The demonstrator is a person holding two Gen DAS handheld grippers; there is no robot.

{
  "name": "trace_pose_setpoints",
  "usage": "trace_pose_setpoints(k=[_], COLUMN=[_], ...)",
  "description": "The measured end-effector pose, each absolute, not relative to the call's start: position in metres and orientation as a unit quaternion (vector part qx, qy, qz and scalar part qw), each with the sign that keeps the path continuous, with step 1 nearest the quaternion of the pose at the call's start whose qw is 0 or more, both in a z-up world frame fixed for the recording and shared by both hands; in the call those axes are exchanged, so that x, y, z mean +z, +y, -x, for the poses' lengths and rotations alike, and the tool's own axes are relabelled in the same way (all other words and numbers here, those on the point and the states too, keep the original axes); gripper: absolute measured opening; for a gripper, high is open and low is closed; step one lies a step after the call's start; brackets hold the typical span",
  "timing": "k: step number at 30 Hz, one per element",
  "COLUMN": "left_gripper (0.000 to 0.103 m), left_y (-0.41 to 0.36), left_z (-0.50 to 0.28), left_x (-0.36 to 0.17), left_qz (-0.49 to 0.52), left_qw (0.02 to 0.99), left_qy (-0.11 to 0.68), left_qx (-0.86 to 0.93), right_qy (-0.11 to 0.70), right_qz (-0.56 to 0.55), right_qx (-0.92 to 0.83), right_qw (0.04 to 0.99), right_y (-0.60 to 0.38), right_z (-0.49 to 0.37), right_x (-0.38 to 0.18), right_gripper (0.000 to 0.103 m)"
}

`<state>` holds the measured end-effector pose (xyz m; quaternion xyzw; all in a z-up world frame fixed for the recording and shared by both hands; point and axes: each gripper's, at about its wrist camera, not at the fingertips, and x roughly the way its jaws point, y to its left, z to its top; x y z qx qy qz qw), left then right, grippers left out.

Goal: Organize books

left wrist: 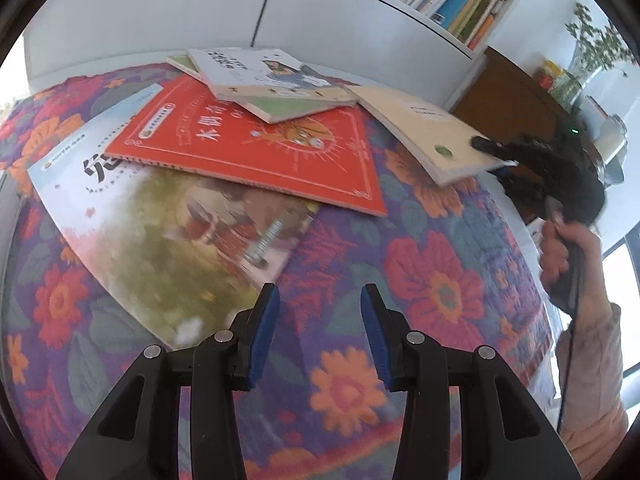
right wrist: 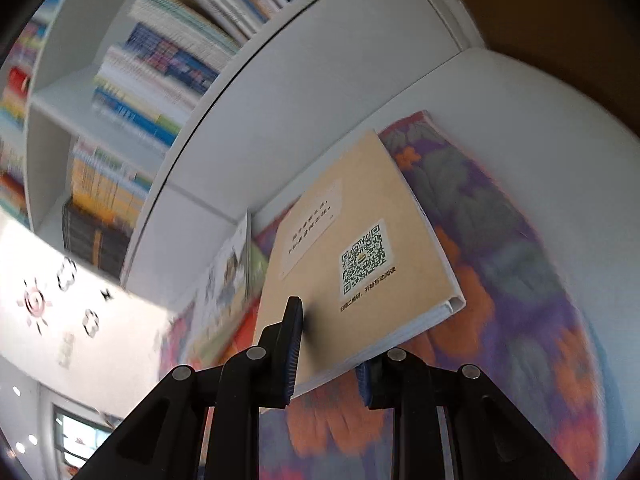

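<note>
We see a cloth (left wrist: 400,240) patterned in purple with orange and red flowers and grey-green leaves. On it lie a bright red book (left wrist: 256,148), a pale blue and green picture book (left wrist: 152,240) and a tan book (left wrist: 424,128) bearing a black-and-white QR code (right wrist: 366,260). Our hand-held gripper pads (left wrist: 262,332) are blue on black arms.

We see a tan book (right wrist: 352,248) with a QR code on its cover, tilted off the floral cloth. Beside it a red book (left wrist: 256,148) overlaps a large landscape-cover book (left wrist: 160,232), with a white illustrated book (left wrist: 264,72) and a green book (left wrist: 288,108) stacked on top.
</note>
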<state>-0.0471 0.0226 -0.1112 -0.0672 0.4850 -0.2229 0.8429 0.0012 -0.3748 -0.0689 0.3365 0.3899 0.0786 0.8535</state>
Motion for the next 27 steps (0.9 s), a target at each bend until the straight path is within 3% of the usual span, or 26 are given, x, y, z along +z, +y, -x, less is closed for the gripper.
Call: trace_pose_setpoints(k=[8,16,25,27], left_gripper=[0.040,0.040,0.040,0.040], left_y=[0.009,0.054,0.121,0.129], left_z=[0.084,0.115,0.127,0.127], left_x=[-0.079,-0.048,-0.038,-0.039], left_qz=[0.055,0.070,0.097,0.100], left_qw=[0.852,0.873,0.886,0.886], left_qy=[0.460,0.433,0.428,0.429], left_qx=[-0.244,-0.212,-0.151,-0.146], right_qy=[0.388,0.359,0.328,0.342], right_qz=[-0.174,0.070,0.176,0.165], right_qx=[0.070,0.078,0.178,0.211], right_qw=[0.902,0.928,0.911,0.901], right_y=[-0.343,-0.238,-0.126,-0.115], right_z=[0.093,0.148,0.184,0.182], right_x=[-0.013,0.028,0.034,0.030], right_gripper=[0.022,0.022,0.022,0.029])
